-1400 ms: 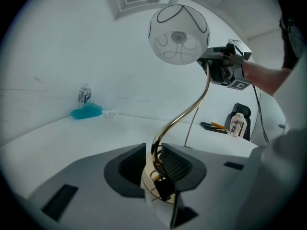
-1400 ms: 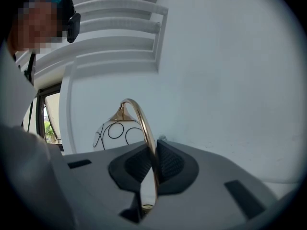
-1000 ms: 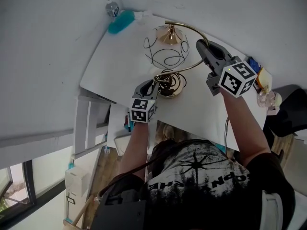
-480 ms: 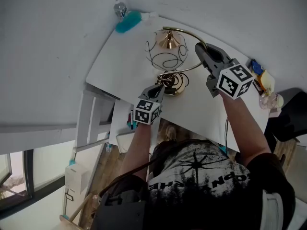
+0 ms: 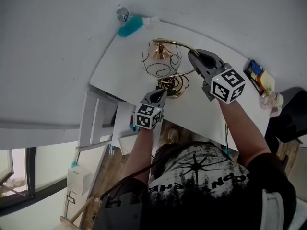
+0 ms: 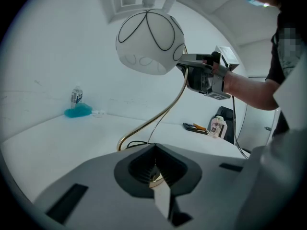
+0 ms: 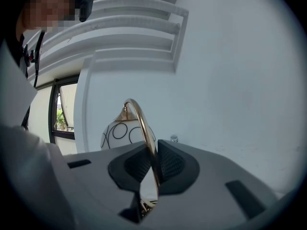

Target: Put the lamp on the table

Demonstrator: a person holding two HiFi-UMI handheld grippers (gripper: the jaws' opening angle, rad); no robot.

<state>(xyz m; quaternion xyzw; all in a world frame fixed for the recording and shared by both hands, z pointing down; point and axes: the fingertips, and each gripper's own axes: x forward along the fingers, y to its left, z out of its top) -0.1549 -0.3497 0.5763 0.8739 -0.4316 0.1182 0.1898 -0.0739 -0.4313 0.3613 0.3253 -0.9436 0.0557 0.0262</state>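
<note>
Lamp (image 5: 160,61) sits over the near half of the white counter (image 5: 211,111), held by both grippers. Can't tell if the base (image 5: 172,91) rests on the counter or hangs just above it.

Right gripper (image 7: 152,163): jaws narrow, clamped on the gold stem (image 7: 146,132) high on its arch, gripper pointing about level. Left gripper (image 6: 154,173): jaws narrow, a bit of gold base rim between them, looks pinched, gripper tilted down at the counter.

Key relation: the base is right at the left jaws, low and on the person's side. The stem's long axis rises from there and arches over to the globe shade (image 6: 149,41), which hangs toward the wall. Left hand is nearer the base, right hand nearer the shade. My read: setting down turns on bringing the base flat to the counter, with the right grip stopping the top-heavy shade from tipping. Black cord (image 6: 132,144) lies coiled by the base and could end up under it.

Writing: none readable. No brand on the lamp. Small bottle (image 6: 76,96) by the wall has a label too small to read, with a teal thing (image 6: 78,111) just beside it. Clutter at the counter's far right (image 5: 259,78) shows no legible text. The cubes carry only square markers.
</note>
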